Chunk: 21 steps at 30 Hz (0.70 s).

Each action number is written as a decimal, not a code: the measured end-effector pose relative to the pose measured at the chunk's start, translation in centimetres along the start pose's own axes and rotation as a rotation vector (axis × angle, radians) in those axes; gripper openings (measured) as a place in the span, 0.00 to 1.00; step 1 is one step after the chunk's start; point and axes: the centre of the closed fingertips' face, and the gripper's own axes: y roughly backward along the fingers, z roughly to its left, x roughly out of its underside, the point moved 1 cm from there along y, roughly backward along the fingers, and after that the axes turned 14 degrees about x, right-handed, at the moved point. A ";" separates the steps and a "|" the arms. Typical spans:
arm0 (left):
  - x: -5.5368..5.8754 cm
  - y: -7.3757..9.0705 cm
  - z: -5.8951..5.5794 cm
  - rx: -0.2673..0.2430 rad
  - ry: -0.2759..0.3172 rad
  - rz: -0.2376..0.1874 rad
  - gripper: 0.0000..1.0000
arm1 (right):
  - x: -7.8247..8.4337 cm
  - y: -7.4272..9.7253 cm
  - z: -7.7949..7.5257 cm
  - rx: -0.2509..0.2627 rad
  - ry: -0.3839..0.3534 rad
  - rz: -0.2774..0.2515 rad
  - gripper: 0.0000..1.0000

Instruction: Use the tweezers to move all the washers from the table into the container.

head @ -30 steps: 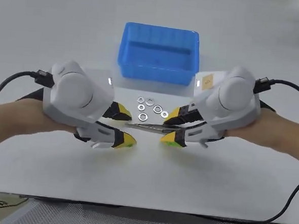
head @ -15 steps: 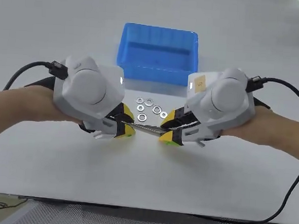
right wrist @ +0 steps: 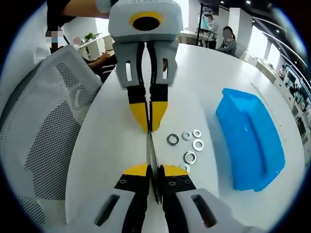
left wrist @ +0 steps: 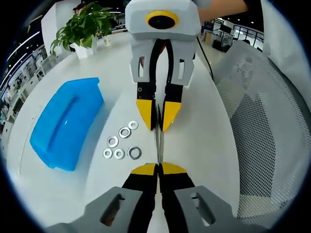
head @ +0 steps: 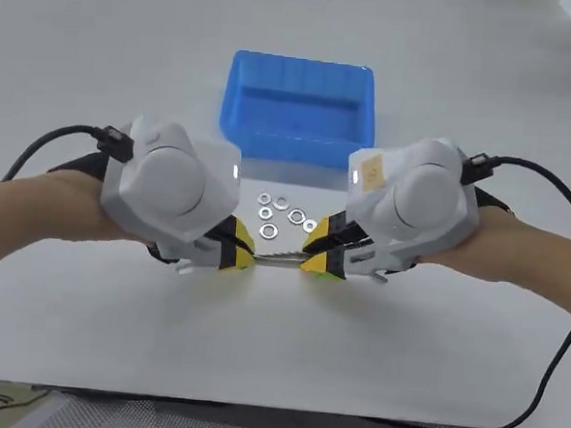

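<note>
Six small silver metal washers [head: 282, 214] lie in a loose cluster on the white table [head: 277, 359], just in front of the blue rectangular plastic container [head: 298, 106] and not touching it. On the near side of the cluster, slim steel tweezers [head: 277, 259] stretch level between the two grippers, which face each other tip to tip. The left gripper [head: 237, 251] has its yellow-tipped jaws pinched together on one end of the tweezers, and the right gripper [head: 316, 258] is clamped on the other end in the same way. In the left gripper view the tweezers [left wrist: 158, 143] run straight from the left gripper [left wrist: 158, 168] to the right gripper [left wrist: 158, 115], with the washers [left wrist: 119, 145] just beside them. Whether the tweezers rest on the table cannot be told.
</note>
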 end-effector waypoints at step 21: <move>-2.8 4.5 -2.0 -0.014 0.020 -0.134 0.05 | -2.6 1.0 0.6 0.068 -0.017 -0.167 0.07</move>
